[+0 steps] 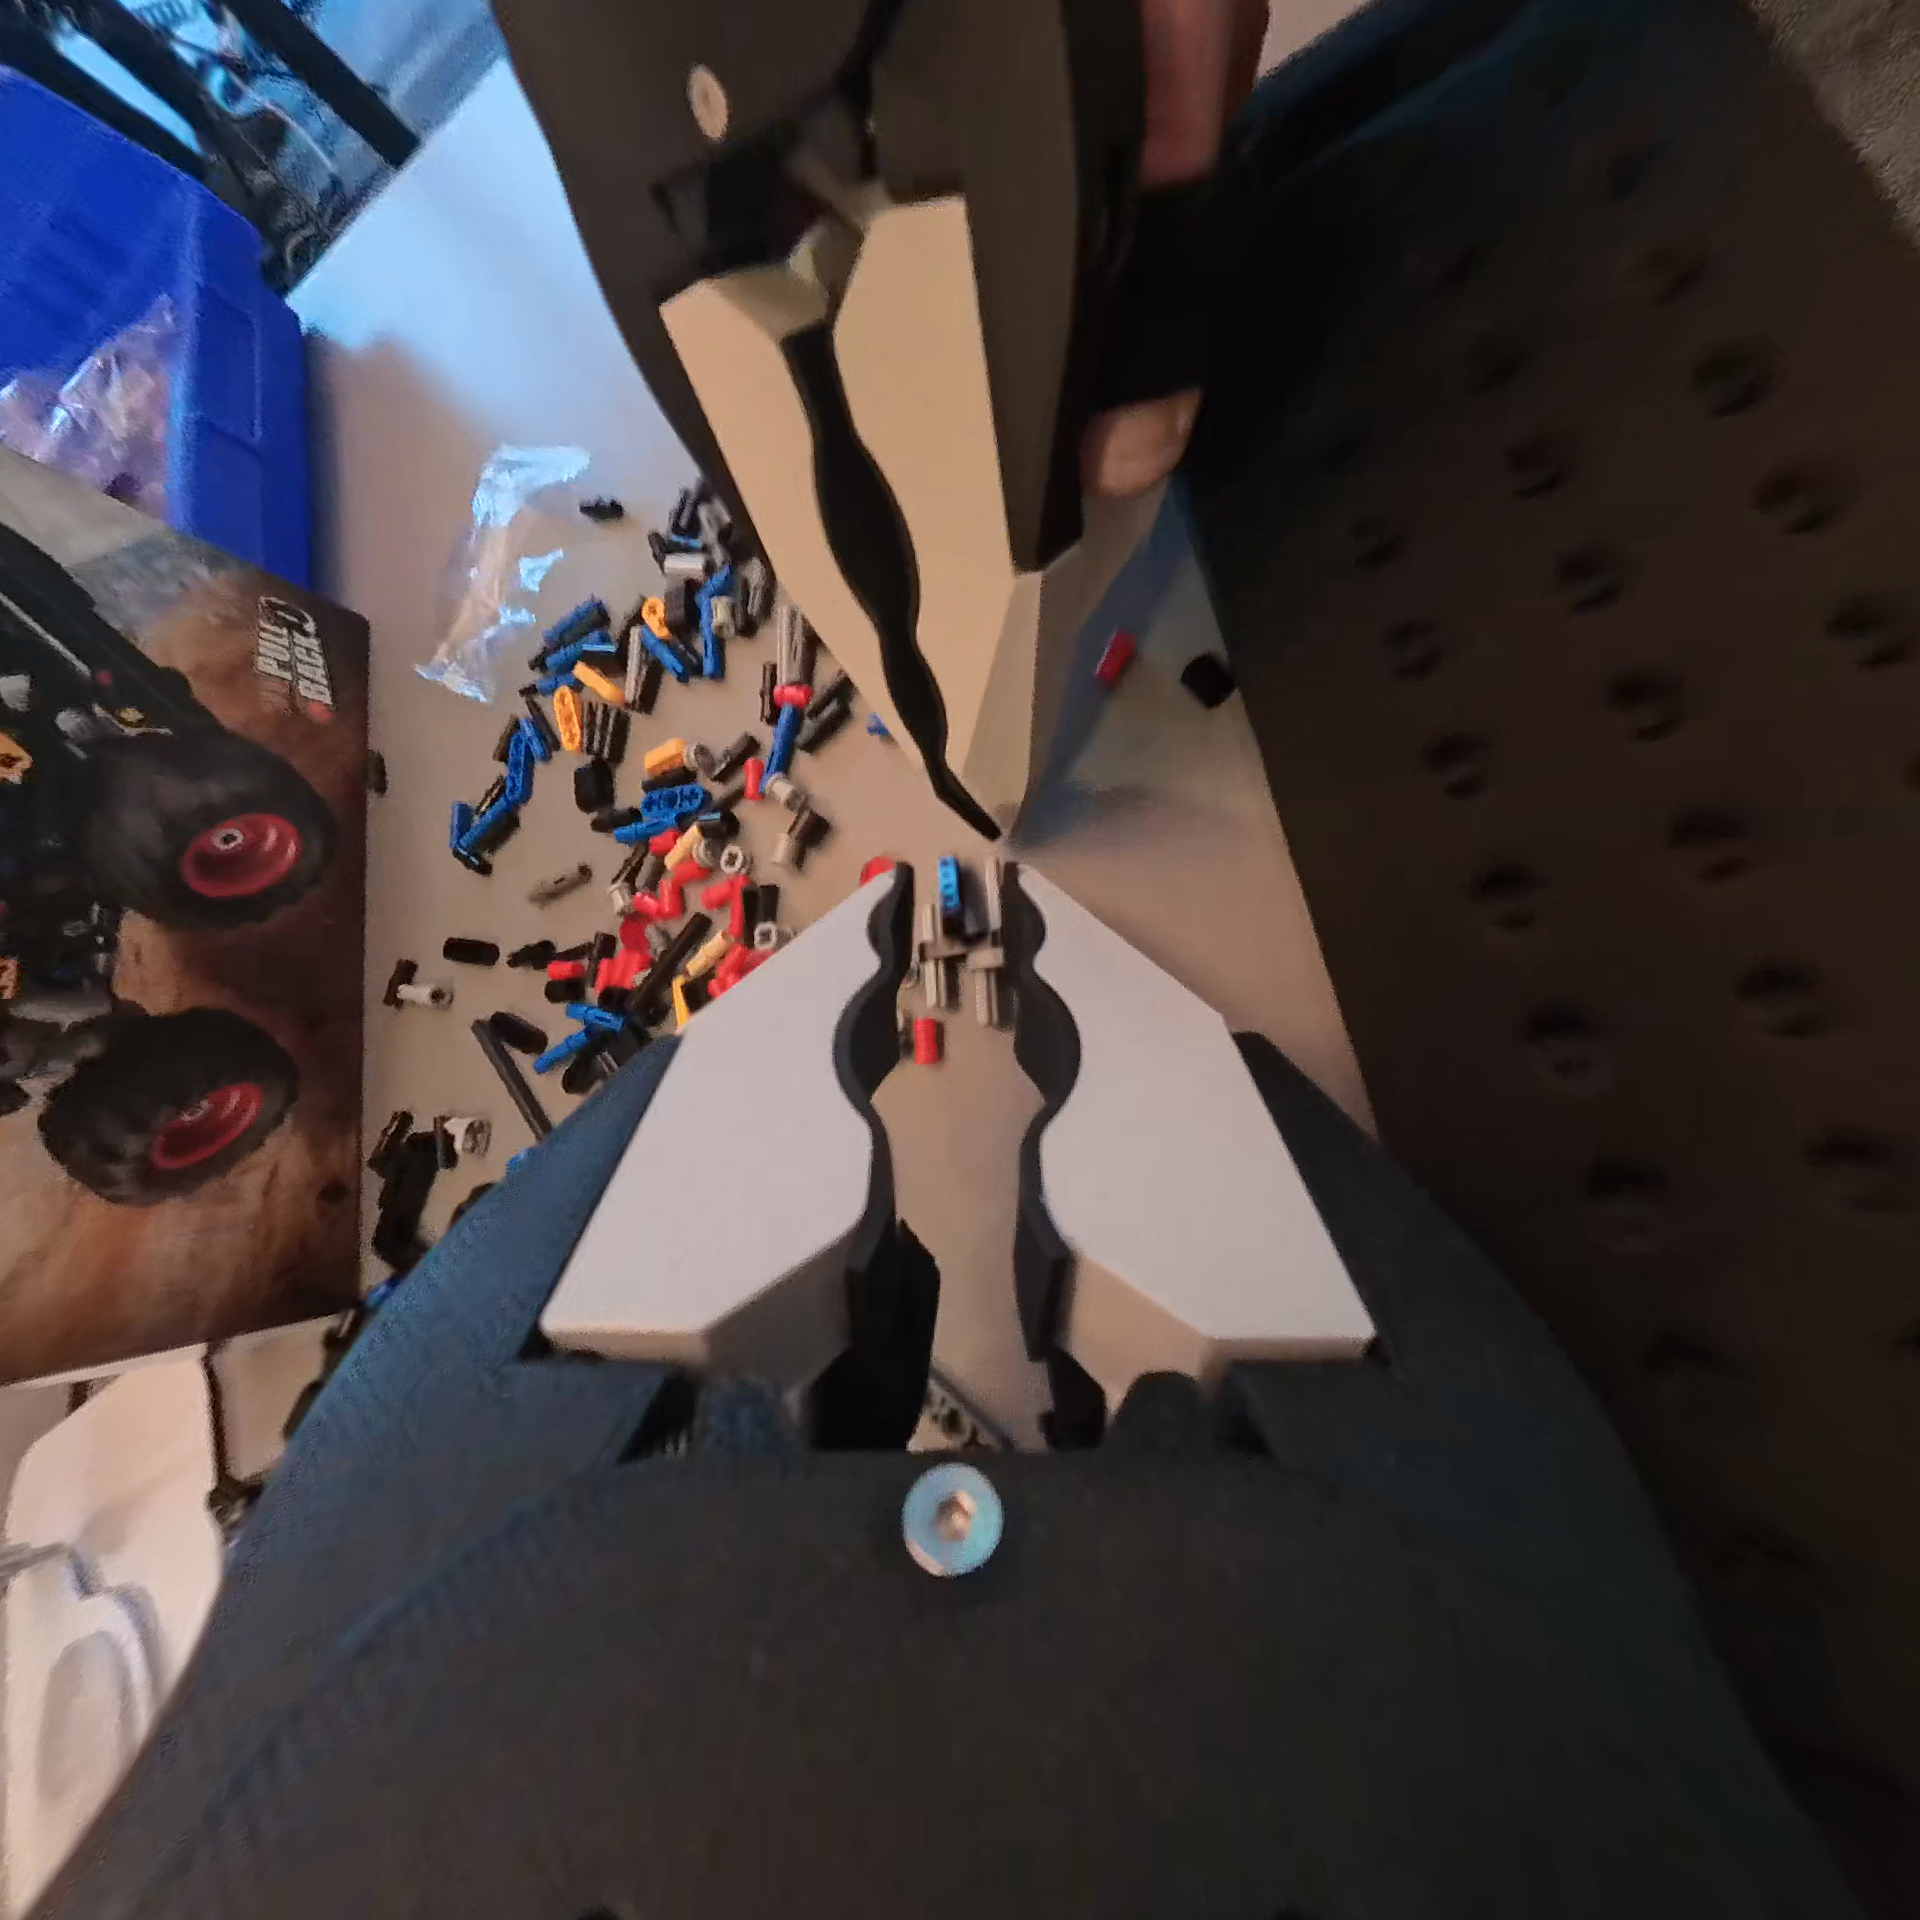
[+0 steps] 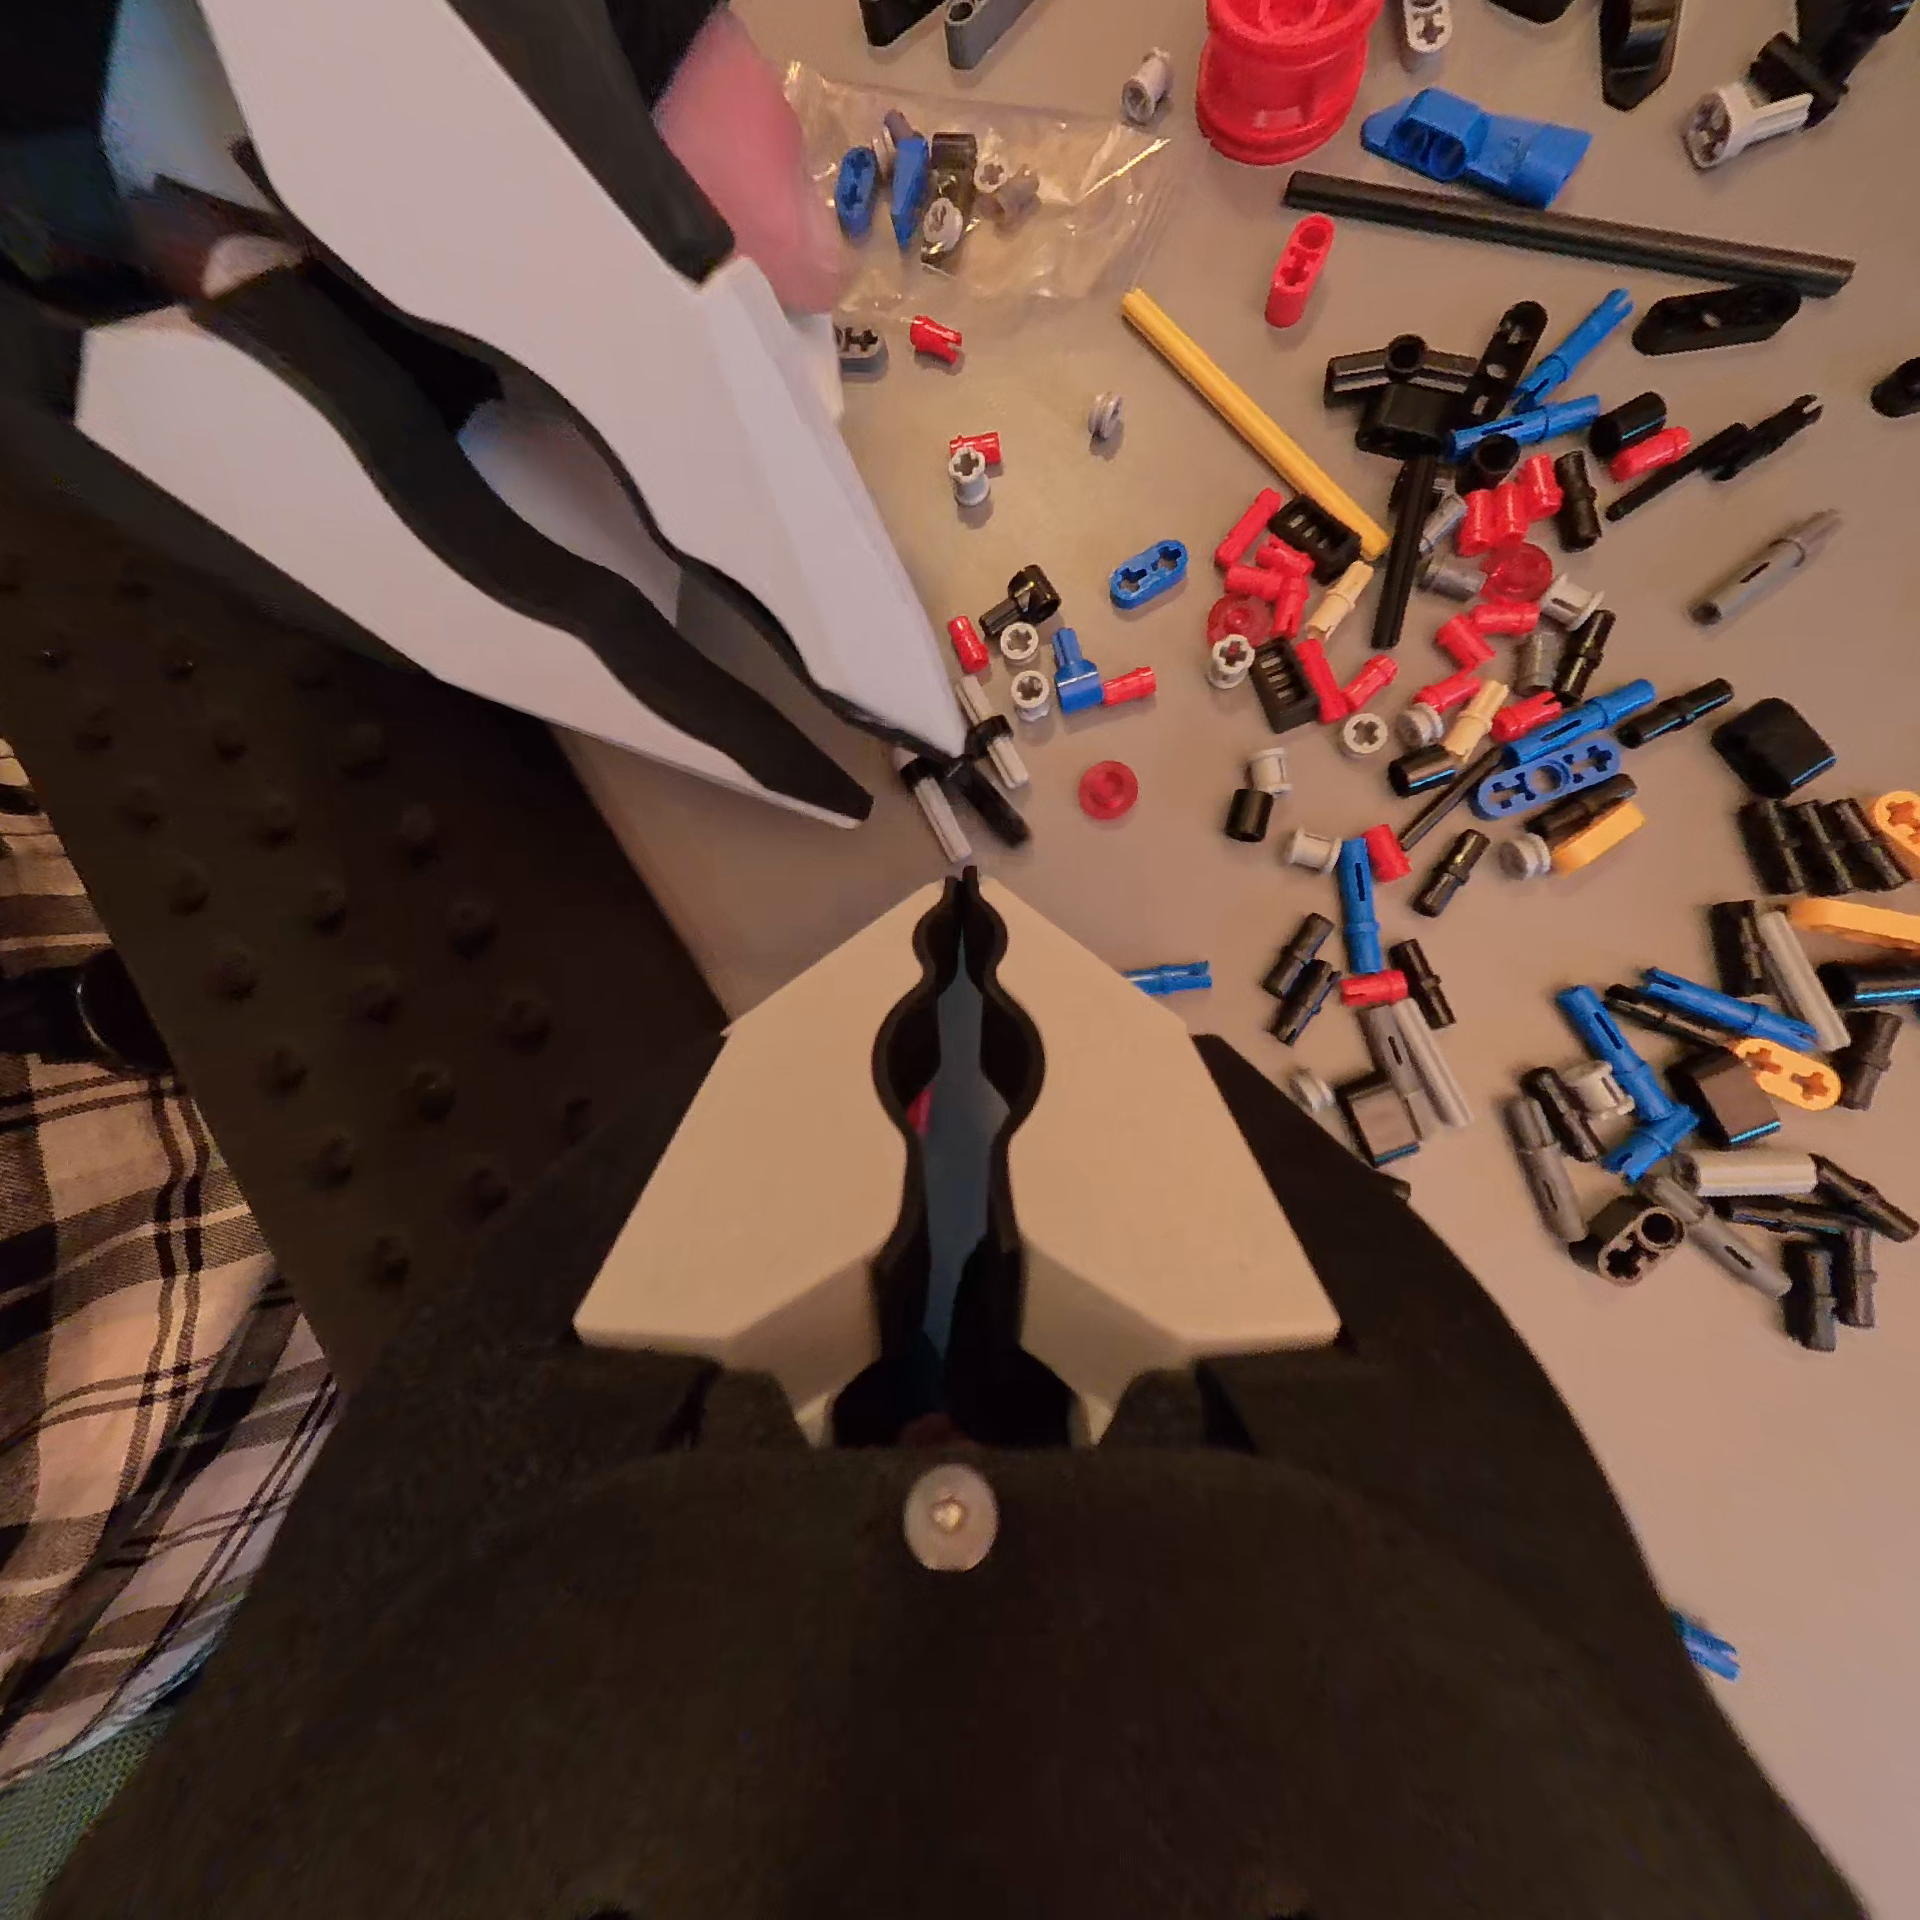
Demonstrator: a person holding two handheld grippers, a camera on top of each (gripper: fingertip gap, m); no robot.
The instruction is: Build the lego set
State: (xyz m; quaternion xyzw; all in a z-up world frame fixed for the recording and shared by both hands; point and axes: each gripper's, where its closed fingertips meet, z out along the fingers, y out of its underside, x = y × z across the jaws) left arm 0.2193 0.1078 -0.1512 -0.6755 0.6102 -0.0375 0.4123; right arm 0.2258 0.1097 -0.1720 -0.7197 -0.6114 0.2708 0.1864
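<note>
A small cluster of grey axle pins and black connectors (image 1: 961, 956) lies on the grey table (image 1: 1143, 935), with a blue piece (image 1: 949, 883) at its far end. My left gripper (image 1: 956, 871) is open and its fingers straddle this cluster. In the right wrist view the left gripper (image 2: 912, 777) comes in from the upper left over the same cluster (image 2: 971, 790). My right gripper (image 2: 961, 878) is shut, tips together, just short of the cluster. In the left wrist view the right gripper (image 1: 992, 829) points down from above, tip to tip with the left.
Loose red, blue, black, grey and orange pieces (image 2: 1507, 727) cover the table. A red wheel hub (image 2: 1283, 73), a long black axle (image 2: 1558, 234), a yellow axle (image 2: 1247, 416) and a clear bag of parts (image 2: 966, 197) lie farther off. The set's box (image 1: 177, 935) and a blue bin (image 1: 125, 291) are at the left. Both grippers' tips are close together, under 4 cm apart. From the left gripper's tips to the yellow axle (image 2: 1247, 416) is close to 9 centimetres.
</note>
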